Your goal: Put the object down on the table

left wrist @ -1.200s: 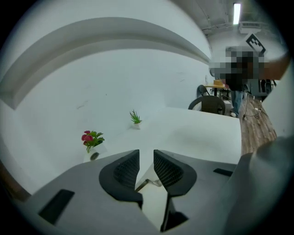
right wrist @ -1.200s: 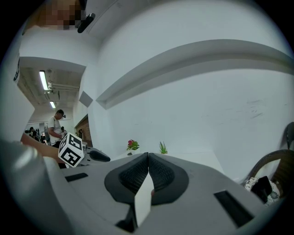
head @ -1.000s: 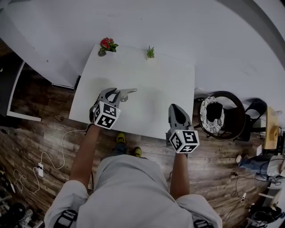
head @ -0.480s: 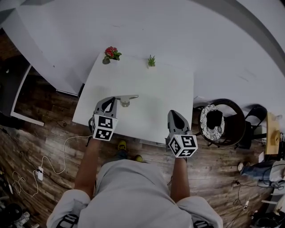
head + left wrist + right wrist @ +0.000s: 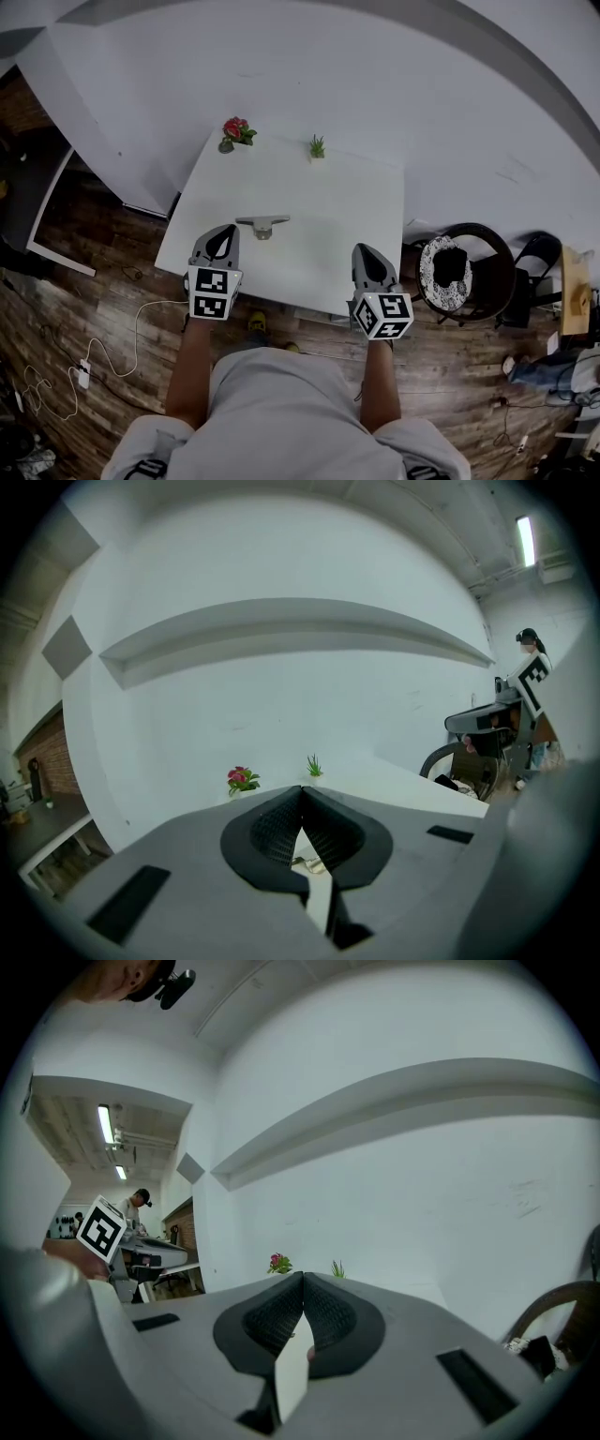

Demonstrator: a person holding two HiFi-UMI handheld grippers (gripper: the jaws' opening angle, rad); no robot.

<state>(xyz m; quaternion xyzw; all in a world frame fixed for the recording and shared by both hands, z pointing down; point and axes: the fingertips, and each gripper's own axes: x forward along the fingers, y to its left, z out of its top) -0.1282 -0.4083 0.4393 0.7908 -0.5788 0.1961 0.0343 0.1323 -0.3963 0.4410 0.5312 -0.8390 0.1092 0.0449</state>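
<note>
Left gripper (image 5: 226,231) and right gripper (image 5: 365,249) hover, jaws together.

The left gripper (image 5: 226,231) and right gripper (image 5: 362,249) look like matt grey plastic, with black ribbed pads (image 5: 272,832). Just ahead of the left jaws lies a dull grey, metal-looking object (image 5: 262,223) on the smooth matt white table (image 5: 356,206). The floor (image 5: 103,300) is dark wood plank.

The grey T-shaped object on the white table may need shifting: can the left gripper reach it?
Probably yes: only bare white table separates the shut left gripper from the grey T-shaped object; jaws must open first.
</note>
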